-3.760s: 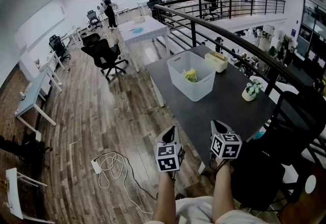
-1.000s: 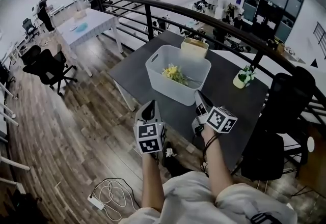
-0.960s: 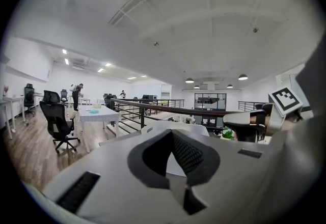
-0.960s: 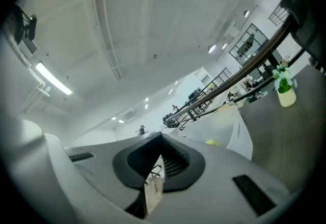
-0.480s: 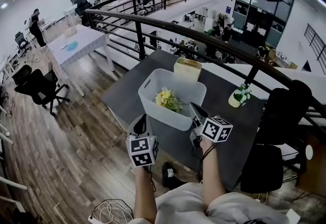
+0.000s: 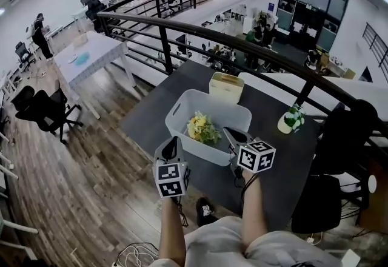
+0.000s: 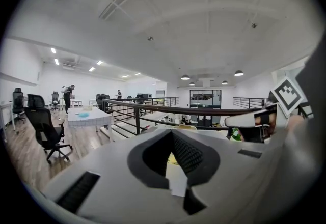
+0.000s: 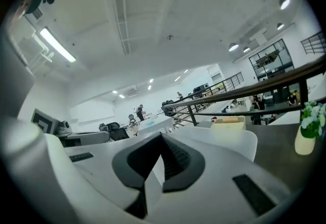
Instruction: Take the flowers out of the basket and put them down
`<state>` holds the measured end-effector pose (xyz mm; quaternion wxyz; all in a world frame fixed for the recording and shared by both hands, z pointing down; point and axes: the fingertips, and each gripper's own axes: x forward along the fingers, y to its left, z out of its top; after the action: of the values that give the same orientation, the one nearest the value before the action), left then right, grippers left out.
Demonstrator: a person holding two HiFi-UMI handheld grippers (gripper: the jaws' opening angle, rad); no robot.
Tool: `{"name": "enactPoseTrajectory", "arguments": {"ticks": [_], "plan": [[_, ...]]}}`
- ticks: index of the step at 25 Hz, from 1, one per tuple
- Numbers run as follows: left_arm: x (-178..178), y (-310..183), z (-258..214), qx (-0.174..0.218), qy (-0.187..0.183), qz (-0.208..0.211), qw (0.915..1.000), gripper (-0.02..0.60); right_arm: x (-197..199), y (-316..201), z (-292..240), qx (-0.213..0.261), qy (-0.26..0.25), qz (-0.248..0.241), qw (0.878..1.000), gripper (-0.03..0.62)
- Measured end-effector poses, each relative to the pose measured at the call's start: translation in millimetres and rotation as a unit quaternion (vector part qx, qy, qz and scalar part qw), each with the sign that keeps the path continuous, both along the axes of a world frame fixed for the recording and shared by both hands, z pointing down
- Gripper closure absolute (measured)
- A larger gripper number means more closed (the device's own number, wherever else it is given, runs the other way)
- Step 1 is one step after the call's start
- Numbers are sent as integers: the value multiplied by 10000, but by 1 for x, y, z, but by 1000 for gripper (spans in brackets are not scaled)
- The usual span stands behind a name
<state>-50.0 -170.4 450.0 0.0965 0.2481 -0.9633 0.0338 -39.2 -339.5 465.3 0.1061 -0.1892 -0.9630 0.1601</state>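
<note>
A white basket (image 6: 213,149) stands on the dark table (image 6: 273,162), with a bunch of yellow flowers (image 6: 202,128) lying inside at its left. My left gripper (image 6: 171,144) hangs at the basket's near left corner, just outside the wall, its jaws shut and empty. My right gripper (image 6: 230,133) reaches over the near rim to the right of the flowers, also shut and empty. In the left gripper view the left gripper (image 7: 171,133) has its tips together, with a bit of the flowers (image 7: 173,159) showing below them. In the right gripper view the right gripper (image 8: 162,137) points along the basket rim (image 8: 232,140).
A beige box (image 6: 226,86) stands behind the basket. A small vase with a green plant (image 6: 291,120) sits at the table's right side. A black railing (image 6: 182,26) runs behind the table and a black chair (image 6: 345,132) is at the right. People stand far off at the left.
Both grippers have moved forward to the basket; the right one now reaches over its near rim and has rolled. The basket and flowers lie as before.
</note>
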Motion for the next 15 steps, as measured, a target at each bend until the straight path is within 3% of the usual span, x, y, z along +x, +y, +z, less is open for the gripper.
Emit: {"name": "enactPoseTrajectory", "arguments": {"ticks": [4, 10, 15], "plan": [[-27, -15, 2, -32, 48, 185, 9998, 558, -20, -9, 1, 372, 100, 82, 9992, 576], [-64, -20, 12, -120, 85, 367, 9992, 558, -44, -32, -4, -160, -78, 360, 9992, 576], [-94, -15, 19, -299, 128, 561, 9979, 558, -70, -39, -9, -147, -142, 547, 9983, 576]]}}
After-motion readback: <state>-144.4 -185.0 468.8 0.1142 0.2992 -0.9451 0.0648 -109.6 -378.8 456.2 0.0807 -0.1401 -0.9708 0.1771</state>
